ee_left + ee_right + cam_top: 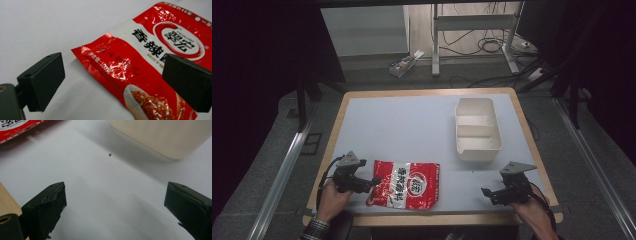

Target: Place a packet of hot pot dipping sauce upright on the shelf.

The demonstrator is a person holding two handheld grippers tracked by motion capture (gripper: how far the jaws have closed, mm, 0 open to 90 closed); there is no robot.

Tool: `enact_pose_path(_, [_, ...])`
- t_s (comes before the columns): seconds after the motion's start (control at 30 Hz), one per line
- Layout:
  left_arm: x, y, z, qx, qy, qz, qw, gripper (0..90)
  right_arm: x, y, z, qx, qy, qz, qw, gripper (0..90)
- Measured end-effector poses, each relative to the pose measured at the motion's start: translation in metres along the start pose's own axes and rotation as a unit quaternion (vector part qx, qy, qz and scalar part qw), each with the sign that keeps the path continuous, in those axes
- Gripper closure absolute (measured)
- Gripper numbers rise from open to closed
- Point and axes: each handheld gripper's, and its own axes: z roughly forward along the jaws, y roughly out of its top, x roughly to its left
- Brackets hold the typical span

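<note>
Here the red seasoning packet (406,185) lies flat at the near edge of the table (412,130), left of centre, with its crinkled left end turned toward the left gripper (362,182). That gripper sits low beside that end with its fingers (41,82) spread wide, one on bare table and the other over the printed face, grasping nothing; the sealed corner lies between them, which looks like a line-up for pinching that thin edge. The right gripper (493,194) waits at the near right, well apart from the packet, its fingers (46,207) released and empty. Just beyond it stands the cream two-compartment bin (478,130), empty and open-topped, probably where the packet is meant to go.
</note>
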Motion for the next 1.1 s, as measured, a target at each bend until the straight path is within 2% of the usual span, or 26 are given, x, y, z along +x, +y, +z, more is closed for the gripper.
enact_pose_path(0.13, [0.002, -0.002, 0.001, -0.001, 0.003, 0.004, 1.0, 4.3, 0.005, -0.001, 0.007, 0.016, 0.0, -0.013, 0.9998, 3.3])
enact_pose_path(0.23, [0.003, -0.001, 0.002, 0.004, 0.006, -0.009, 0.9999, 4.2, 0.006, -0.001, 0.007, 0.018, -0.002, -0.018, 0.9997, 3.3])
enact_pose_path(0.37, [0.001, 0.001, 0.001, 0.003, 0.011, -0.011, 0.9999, 4.3, 0.005, -0.002, 0.009, 0.023, 0.003, -0.017, 0.9996, 3.3])
enact_pose_path(0.4, [0.0, 0.001, 0.002, 0.011, 0.017, -0.009, 0.9998, 4.4, 0.005, -0.002, 0.01, 0.024, 0.004, -0.017, 0.9996, 3.3])
enact_pose_path(0.6, [0.0, 0.001, 0.005, 0.024, 0.022, -0.01, 0.9994, 4.3, 0.005, -0.003, 0.01, 0.024, 0.005, -0.02, 0.9995, 3.3])
enact_pose_path(0.7, [0.002, 0.003, 0.004, 0.023, 0.015, -0.014, 0.9995, 3.9, 0.006, -0.003, 0.011, 0.026, 0.006, -0.021, 0.9994, 3.3])
enact_pose_path(0.83, [0.004, 0.005, 0.004, 0.022, 0.017, -0.019, 0.9994, 6.7, 0.006, -0.003, 0.011, 0.026, 0.006, -0.022, 0.9994, 3.4])
enact_pose_path(0.9, [0.004, 0.008, 0.004, 0.024, 0.019, -0.013, 0.9994, 14.4, 0.006, -0.003, 0.012, 0.027, 0.007, -0.023, 0.9994, 3.4])
enact_pose_path(1.1, [0.005, 0.016, 0.004, 0.012, 0.003, -0.013, 0.9998, 36.8, 0.007, -0.002, 0.012, 0.028, 0.006, -0.024, 0.9993, 3.6])
